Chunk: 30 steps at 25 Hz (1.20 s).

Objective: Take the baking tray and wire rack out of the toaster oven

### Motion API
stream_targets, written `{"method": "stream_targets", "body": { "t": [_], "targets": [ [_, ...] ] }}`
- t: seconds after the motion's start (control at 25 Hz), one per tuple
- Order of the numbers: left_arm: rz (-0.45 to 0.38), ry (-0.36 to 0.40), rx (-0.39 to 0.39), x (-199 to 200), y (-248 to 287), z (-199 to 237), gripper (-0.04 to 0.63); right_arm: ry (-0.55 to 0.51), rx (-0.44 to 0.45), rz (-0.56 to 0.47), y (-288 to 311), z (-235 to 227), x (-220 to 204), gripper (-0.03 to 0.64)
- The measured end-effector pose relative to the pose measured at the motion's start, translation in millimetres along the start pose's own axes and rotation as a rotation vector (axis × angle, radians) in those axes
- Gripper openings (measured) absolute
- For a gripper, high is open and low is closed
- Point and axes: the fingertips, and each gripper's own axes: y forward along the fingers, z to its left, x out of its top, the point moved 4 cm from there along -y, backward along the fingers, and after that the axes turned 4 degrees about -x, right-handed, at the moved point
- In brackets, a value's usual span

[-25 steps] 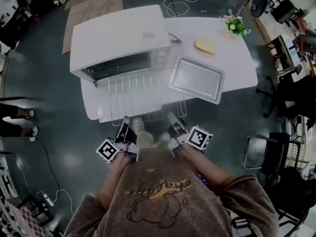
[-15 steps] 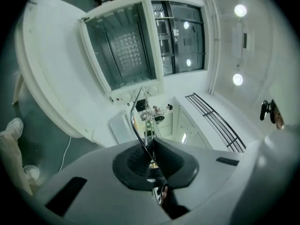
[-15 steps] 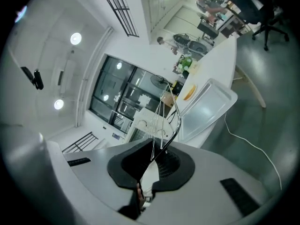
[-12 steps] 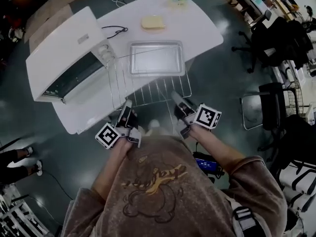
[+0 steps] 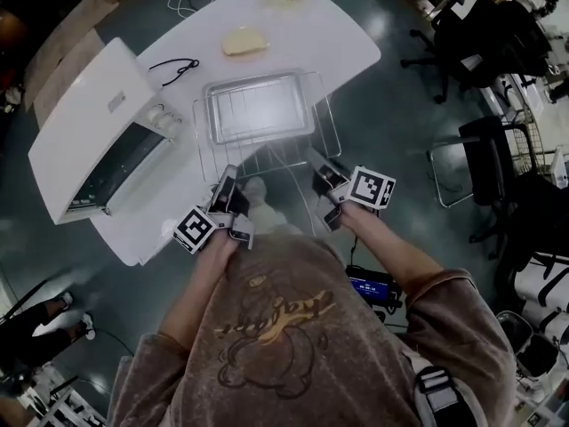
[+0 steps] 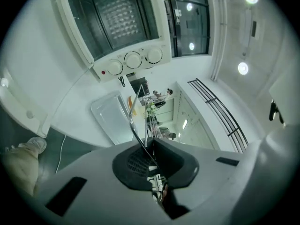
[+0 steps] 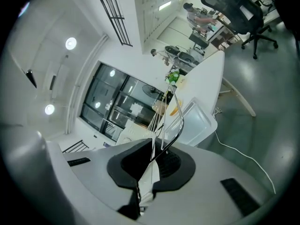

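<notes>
Jaws clamped on wire rack, L gripper, R gripper, thin shiny grid

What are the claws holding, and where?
The wire rack, by its near edge: left claw near the left corner, right claw near the right corner.

The head view looked steeply down from overhead onto the white oval table and the white box-shaped toaster oven. Each gripper view sat close behind its own jaws, looking nearly level along the thin chromed wire rack. All three views shared that rack and the shallow silver baking tray.
</notes>
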Motion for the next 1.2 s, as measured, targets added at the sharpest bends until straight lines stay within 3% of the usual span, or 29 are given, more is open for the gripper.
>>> {"method": "stream_targets", "body": {
  "t": [0.52, 1.0, 1.2],
  "targets": [
    [0.119, 0.006, 0.089, 16, 51, 60, 0.005, 0.081, -0.122, 0.009, 41, -57, -4, 0.014],
    [0.116, -0.009, 0.155, 34, 83, 91, 0.005, 0.154, -0.163, 0.009, 82, -90, 5, 0.012],
    [0.078, -0.101, 0.175, 36, 83, 97, 0.008, 0.203, -0.168, -0.008, 86, -95, 1, 0.009]
  ]
}}
